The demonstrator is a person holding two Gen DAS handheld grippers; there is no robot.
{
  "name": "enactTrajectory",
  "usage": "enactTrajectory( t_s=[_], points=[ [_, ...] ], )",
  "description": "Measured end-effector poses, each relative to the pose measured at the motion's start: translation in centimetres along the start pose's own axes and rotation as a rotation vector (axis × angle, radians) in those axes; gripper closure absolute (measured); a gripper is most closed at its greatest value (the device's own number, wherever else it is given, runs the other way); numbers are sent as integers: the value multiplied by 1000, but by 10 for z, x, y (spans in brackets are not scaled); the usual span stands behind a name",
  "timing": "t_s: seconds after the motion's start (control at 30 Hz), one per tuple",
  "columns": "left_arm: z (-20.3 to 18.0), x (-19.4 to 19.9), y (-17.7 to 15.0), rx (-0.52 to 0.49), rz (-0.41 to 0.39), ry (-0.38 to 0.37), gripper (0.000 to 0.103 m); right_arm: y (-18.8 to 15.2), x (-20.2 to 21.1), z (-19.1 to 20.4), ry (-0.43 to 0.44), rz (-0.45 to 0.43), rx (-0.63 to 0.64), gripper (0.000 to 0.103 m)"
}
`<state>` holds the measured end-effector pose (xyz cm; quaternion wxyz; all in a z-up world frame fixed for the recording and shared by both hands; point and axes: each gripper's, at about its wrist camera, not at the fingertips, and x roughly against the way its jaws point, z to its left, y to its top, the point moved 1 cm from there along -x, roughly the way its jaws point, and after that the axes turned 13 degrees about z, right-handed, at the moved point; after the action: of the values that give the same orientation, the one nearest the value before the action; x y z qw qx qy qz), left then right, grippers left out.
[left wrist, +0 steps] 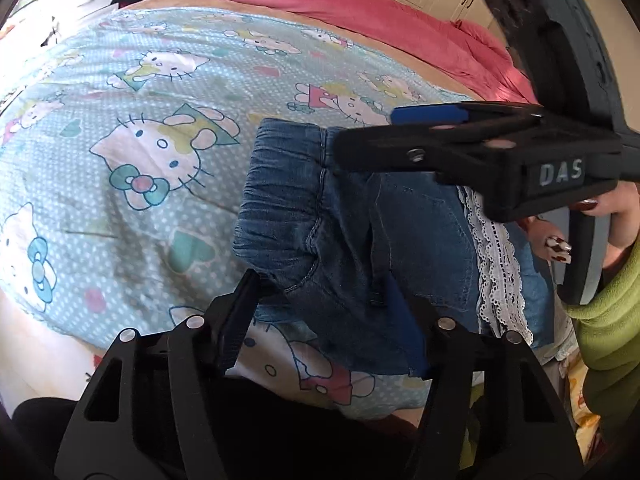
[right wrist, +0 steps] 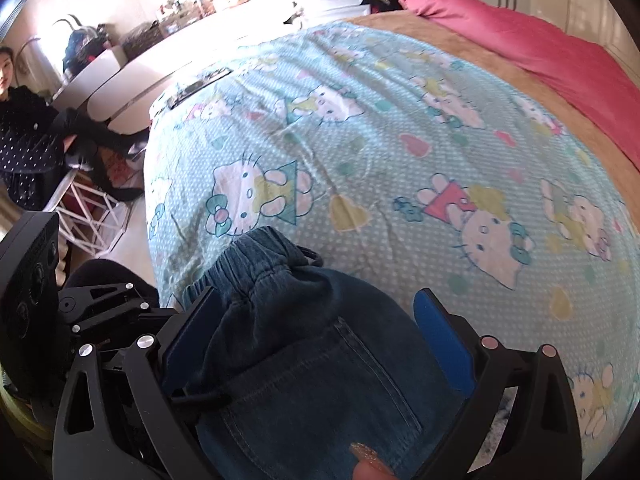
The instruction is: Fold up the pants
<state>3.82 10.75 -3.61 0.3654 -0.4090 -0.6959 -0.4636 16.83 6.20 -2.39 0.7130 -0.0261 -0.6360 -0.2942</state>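
The blue denim pants [left wrist: 344, 248] lie folded on the bed [left wrist: 120, 120] near its front edge, waistband pointing across the cartoon-print sheet. The left gripper [left wrist: 324, 308] straddles the near fold, fingers apart — not pinching. The right gripper [right wrist: 320, 344] spans the waistband, wide apart.

The small blue denim pants with a gathered elastic waistband and white lace trim at the leg ends [left wrist: 352, 240] lie folded into a compact bundle near the front edge of the bed. The ruched waistband is at the bundle's far-left end, and the lace-edged cuffs lie across the right side. A stitched back pocket faces up on the bundle, and a thin dark drawstring loop pokes out at the waistband.
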Motion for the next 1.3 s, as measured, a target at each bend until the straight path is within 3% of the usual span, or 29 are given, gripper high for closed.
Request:
enactTrajectory(
  t_s=[0.2,0.23,0.27,0.33,0.47,0.6,0.8,0.97,1.1,1.2,1.3],
  points=[
    [6,0,-1,20,3,-35,47,16,-31,-3,92,60,-16,7],
    [7,0,-1,25,4,-42,47,17,-34,-4,107,61,-20,12],
    [7,-1,-1,28,5,-46,47,18,-36,-3,131,63,-16,31],
    [8,0,0,34,6,-51,44,16,-40,0,201,69,8,57],
    [10,6,-2,41,-1,-62,22,6,-22,-1,212,13,16,72],
    [5,16,-3,33,-16,-111,14,-18,18,-20,265,-93,-13,72],
    [-22,17,-4,-20,-16,-178,10,-57,60,-49,291,-192,-62,72],
    [-41,-3,11,-35,24,-284,10,-87,87,-66,288,-252,-90,72],
    [-60,-8,19,-21,25,-425,10,-104,101,-83,284,-298,-136,72],
    [-92,0,19,-100,20,-463,10,-123,109,-95,303,-336,-169,67],
    [-123,4,11,-191,26,-502,10,-153,115,-108,295,-387,-233,47]
  ],
)
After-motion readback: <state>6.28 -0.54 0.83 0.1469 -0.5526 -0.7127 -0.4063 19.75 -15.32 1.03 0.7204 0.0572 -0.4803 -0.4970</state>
